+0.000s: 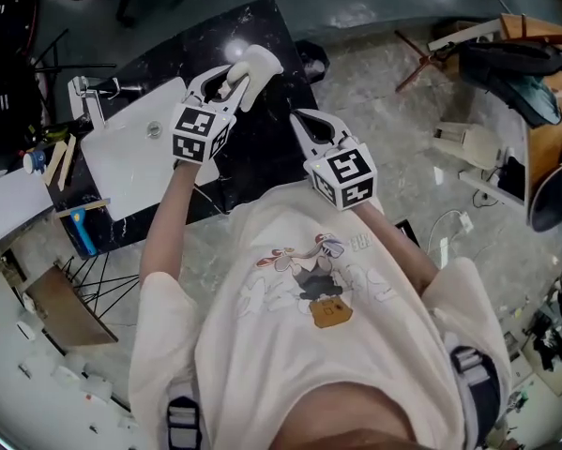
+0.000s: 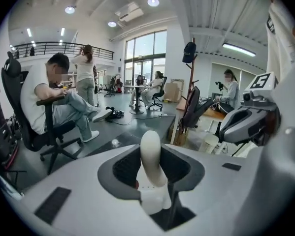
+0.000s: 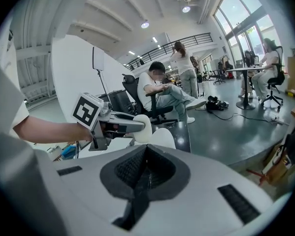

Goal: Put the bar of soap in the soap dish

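Observation:
The cream oval bar of soap (image 1: 254,67) is held over the far part of the black counter (image 1: 262,162), with my left gripper (image 1: 232,81) shut on it. In the left gripper view the bar of soap (image 2: 150,149) stands upright between the jaws of the left gripper (image 2: 151,165). My right gripper (image 1: 301,122) is just to the right of it, shut and empty, as the right gripper (image 3: 146,173) also shows in its own view. There the bar of soap (image 3: 141,128) sits in front of a white rounded shape (image 3: 164,140); I cannot tell whether that is the soap dish.
A white sink basin (image 1: 130,162) with a faucet (image 1: 90,101) fills the counter's left part. Small items (image 1: 55,157) lie at its left end. Desks, cables and gear (image 1: 506,73) crowd the floor at the right. People sit on office chairs (image 2: 44,117) in the room beyond.

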The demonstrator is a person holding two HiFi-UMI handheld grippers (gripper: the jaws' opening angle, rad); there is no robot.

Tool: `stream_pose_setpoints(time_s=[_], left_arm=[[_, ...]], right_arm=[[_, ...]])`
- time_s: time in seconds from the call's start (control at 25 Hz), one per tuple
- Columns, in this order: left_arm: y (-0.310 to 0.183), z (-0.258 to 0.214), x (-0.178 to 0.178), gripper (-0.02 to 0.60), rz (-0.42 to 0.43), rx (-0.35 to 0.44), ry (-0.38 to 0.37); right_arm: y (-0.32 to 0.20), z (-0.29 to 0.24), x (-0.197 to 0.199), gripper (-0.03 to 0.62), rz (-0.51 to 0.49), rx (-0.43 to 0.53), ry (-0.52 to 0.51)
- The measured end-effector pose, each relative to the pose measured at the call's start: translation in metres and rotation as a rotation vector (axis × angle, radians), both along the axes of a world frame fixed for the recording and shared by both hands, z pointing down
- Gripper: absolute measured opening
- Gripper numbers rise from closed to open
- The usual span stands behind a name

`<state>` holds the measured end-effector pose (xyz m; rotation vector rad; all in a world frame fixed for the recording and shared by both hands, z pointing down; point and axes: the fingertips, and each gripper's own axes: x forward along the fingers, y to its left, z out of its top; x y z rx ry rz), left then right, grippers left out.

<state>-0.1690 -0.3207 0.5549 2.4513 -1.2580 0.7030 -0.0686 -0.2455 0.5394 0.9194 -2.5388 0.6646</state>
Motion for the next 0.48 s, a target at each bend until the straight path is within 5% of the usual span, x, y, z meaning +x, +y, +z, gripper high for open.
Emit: stream_pose_setpoints(time_s=[0.16, 0.48], left_arm=[[-0.002, 0.009, -0.001, 0.126, 0.072, 0.031, -0.117], [-0.002, 0.02, 0.013, 0.126, 0.334, 0.026, -0.13]], right_arm=[[0.005, -0.001, 0.003, 0.006, 0.023, 0.005, 0.007], [0.006, -0.009, 0.004, 0.006, 0.041, 0.039, 0.022]])
